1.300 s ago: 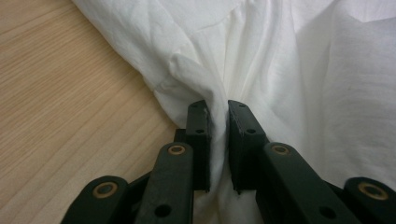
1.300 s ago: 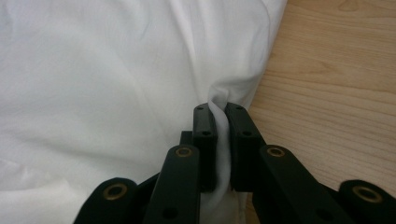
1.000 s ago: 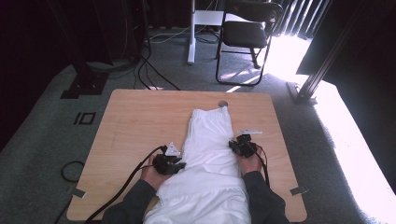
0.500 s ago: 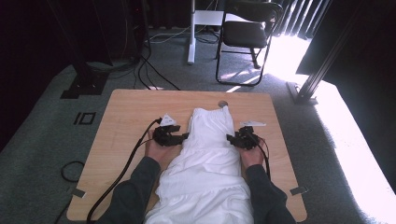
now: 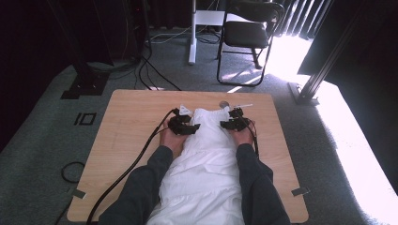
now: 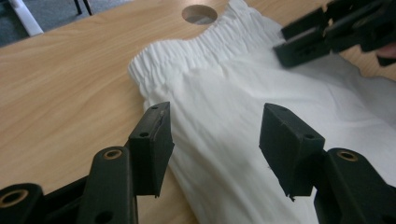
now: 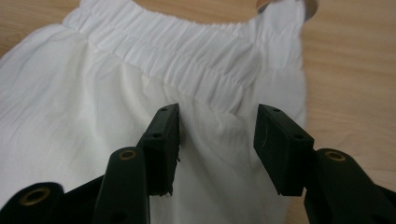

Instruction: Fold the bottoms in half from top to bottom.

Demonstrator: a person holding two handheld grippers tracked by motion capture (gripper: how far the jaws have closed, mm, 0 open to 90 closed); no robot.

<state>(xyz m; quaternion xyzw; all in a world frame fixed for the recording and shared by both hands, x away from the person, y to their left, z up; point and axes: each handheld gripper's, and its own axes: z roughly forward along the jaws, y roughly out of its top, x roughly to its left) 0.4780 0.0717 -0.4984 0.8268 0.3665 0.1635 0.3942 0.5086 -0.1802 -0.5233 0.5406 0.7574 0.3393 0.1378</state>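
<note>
Your white garment (image 5: 206, 159) lies flat along the middle of the worktop (image 5: 126, 122), its gathered waistband (image 7: 187, 51) toward twelve o'clock. Your left tongs (image 6: 215, 140) stand wide over its nine o'clock edge, just below the waistband, gripping nothing. Your right tongs (image 7: 217, 140) have just been opening; they stand apart above the cloth at its three o'clock side, nothing pinched.

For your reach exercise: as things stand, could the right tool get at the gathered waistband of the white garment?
Probably yes. The right tool hovers over the white garment with jaws apart and nothing between them, and the gathered waistband lies just ahead, flat on the table, with nothing in the way.
</note>
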